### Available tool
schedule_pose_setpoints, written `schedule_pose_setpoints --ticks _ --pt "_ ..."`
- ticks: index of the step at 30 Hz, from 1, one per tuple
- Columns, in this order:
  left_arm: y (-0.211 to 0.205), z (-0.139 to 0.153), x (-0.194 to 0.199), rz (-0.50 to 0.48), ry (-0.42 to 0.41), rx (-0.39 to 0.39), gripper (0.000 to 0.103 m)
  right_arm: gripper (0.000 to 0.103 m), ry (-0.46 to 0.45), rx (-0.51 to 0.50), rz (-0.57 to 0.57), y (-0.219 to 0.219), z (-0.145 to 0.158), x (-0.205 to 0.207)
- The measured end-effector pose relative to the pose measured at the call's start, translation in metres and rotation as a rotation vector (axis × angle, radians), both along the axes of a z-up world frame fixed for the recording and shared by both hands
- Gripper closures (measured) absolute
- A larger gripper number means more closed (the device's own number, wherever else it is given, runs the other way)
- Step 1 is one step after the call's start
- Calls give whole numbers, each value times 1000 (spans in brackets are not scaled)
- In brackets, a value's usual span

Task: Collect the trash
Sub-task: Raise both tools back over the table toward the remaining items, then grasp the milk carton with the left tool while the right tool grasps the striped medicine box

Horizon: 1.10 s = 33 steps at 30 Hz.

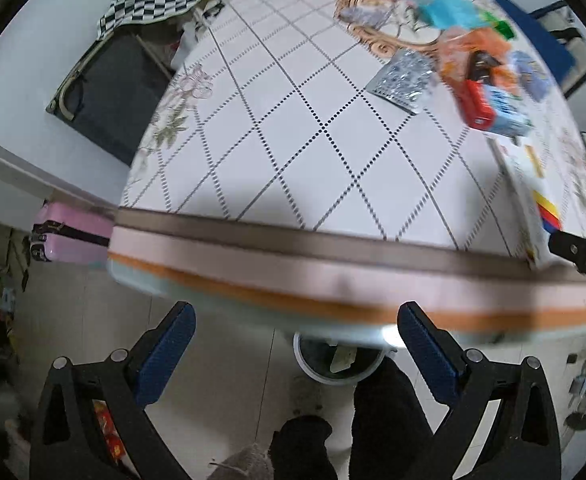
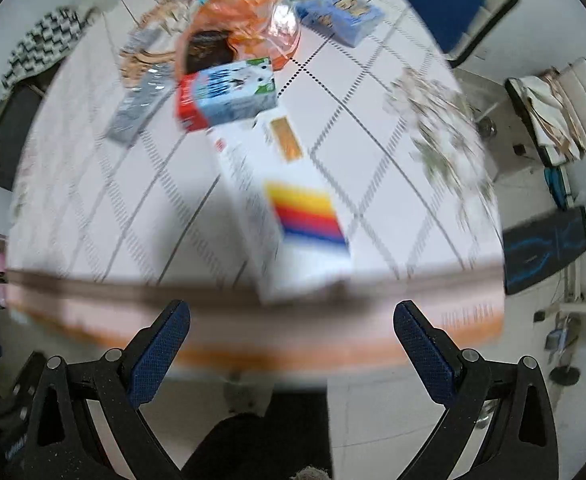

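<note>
Hovering off table edge, both tongs (image 1: 295, 320) (image 2: 291, 318) released, empty; glossy white rect. carton (image 2: 293, 220) nr rim.

bright even indoor light, heavy motion blur in the right wrist view, fisheye bending, dark vignetted corners

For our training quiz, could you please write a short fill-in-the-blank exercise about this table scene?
1. Both tongs, left and right, are ____ and hold nothing.
2. The white box with colored stripes lies at the table's ____ edge.
3. The milk carton has one ____ end.

Missing words: open; near; red
</note>
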<state>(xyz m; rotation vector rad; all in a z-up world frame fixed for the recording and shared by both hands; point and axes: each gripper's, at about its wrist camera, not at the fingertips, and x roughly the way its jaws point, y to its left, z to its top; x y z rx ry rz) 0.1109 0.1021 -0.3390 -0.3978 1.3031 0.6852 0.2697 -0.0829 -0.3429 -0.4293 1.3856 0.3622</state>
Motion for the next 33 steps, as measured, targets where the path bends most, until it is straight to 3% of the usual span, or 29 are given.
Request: schedule_pose_setpoints --ticks 5,8,10,11,14,17,22,28,30,31,33 --pt "5 -15 38 36 69 -19 0 0 98 -43 66 32 -50 51" --pt "8 -14 56 63 76 -57 0 9 106 -71 100 40 -58 56" --pt "8 -9 72 76 66 -79 0 25 90 -72 128 37 -51 56" --pt "7 -5 82 74 53 -93 0 25 89 -76 124 33 -50 57" --pt "0 5 120 50 9 -129 0 25 105 -58 43 2 -40 75" --pt "-9 8 168 14 -24 -196 0 25 61 -46 -76 -30 -27 113" --pt "-18 -8 233 -26 -7 -319 0 25 88 -30 -202 -52 -33 168" --pt "-28 -36 275 -79 111 -282 1 24 131 -21 -238 -53 -42 193" --pt "-29 -47 280 -81 141 -266 7 23 133 -42 -233 -50 -43 199" --pt "-28 -50 280 -80 146 -260 13 23 127 -56 -227 -47 -44 198" --pt "-30 -48 277 -76 120 -254 13 23 122 -54 -232 -45 -45 194"
